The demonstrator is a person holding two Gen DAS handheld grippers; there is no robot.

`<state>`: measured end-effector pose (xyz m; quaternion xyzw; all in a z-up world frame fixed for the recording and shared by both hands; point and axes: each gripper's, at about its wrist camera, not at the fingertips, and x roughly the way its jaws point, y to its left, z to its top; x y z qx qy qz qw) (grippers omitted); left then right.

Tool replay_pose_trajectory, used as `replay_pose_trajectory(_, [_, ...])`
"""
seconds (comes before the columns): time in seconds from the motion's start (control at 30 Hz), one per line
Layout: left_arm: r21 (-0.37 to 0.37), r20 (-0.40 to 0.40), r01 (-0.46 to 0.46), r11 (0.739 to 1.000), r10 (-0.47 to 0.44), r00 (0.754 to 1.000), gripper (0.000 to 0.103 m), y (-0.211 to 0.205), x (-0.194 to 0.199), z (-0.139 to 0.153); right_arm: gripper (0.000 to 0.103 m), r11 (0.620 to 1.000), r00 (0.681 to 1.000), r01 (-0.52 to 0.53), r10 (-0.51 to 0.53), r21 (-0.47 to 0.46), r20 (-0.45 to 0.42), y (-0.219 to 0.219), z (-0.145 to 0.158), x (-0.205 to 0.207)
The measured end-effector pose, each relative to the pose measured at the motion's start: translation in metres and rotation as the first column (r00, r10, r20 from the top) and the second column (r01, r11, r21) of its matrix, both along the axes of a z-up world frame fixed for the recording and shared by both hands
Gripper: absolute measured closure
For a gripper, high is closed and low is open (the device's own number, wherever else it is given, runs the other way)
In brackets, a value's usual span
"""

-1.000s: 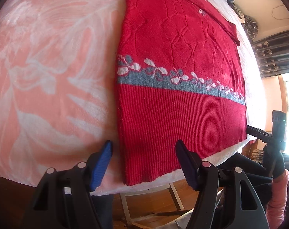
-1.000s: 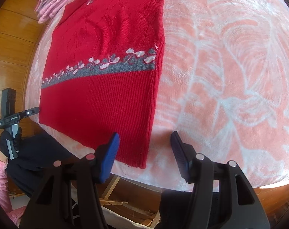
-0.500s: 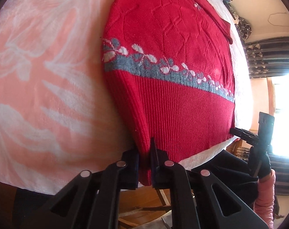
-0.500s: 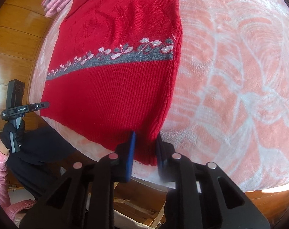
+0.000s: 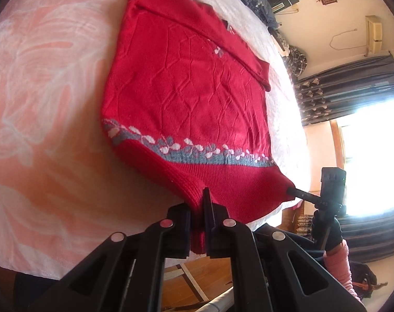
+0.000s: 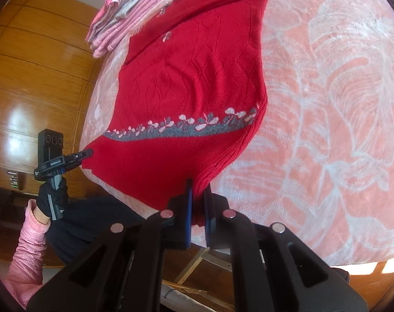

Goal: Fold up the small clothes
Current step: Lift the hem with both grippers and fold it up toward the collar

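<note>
Since earlier frame: hem corners lifted off pink floral bed blanket [image 6: 327, 104]. Red knit sweater with grey flower band [image 5: 186, 98] otherwise flat on bed. Left gripper [image 5: 197, 223] and right gripper [image 6: 198, 208] fingers clamped on hem corners.

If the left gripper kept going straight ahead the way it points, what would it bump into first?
The left gripper is already shut on the red sweater, so going on it would likely push into more sweater lying on the pink blanket.

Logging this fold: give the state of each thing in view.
Left gripper: shut on the sweater's hem corner.
Right gripper: shut on the other hem corner.
Sweater: on the blanket, hem lifted at both corners.
Blanket: spread flat.
Pink clothes: folded, stacked beside the sweater.
</note>
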<state>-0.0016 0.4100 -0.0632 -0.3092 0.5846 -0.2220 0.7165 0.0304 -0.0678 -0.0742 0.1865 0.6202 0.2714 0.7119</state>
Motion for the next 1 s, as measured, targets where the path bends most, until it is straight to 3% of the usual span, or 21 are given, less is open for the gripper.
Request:
replay_pose_trajectory(0.3, [-0.051,0.069,-0.117,0.992,0.121,0.990,0.096,0.016,0.035,0.026,0.097,0.985,0.990,0.125,-0.131,0.115,0.050,-0.017,0.038,0.037])
replay_pose_trajectory(0.53, [-0.050,0.186,-0.176,0.983,0.182,0.966,0.096,0.017,0.091,0.061,0.098,0.973,0.972,0.188,-0.205,0.136,0.118,-0.020,0.075,0.090])
replay_pose_trajectory(0.73, [-0.074,0.218,-0.236,0.969,0.247,0.944,0.096,0.023,0.128,0.069,0.098,0.958,0.957,0.245,-0.263,0.150,0.119,-0.024,0.075,0.135])
replay_pose_trajectory(1.0, [-0.050,0.259,-0.280,0.959,0.283,0.923,0.096,0.025,0.168,0.063,0.098,0.943,0.944,0.284,-0.307,0.173,0.123,-0.022,0.073,0.193])
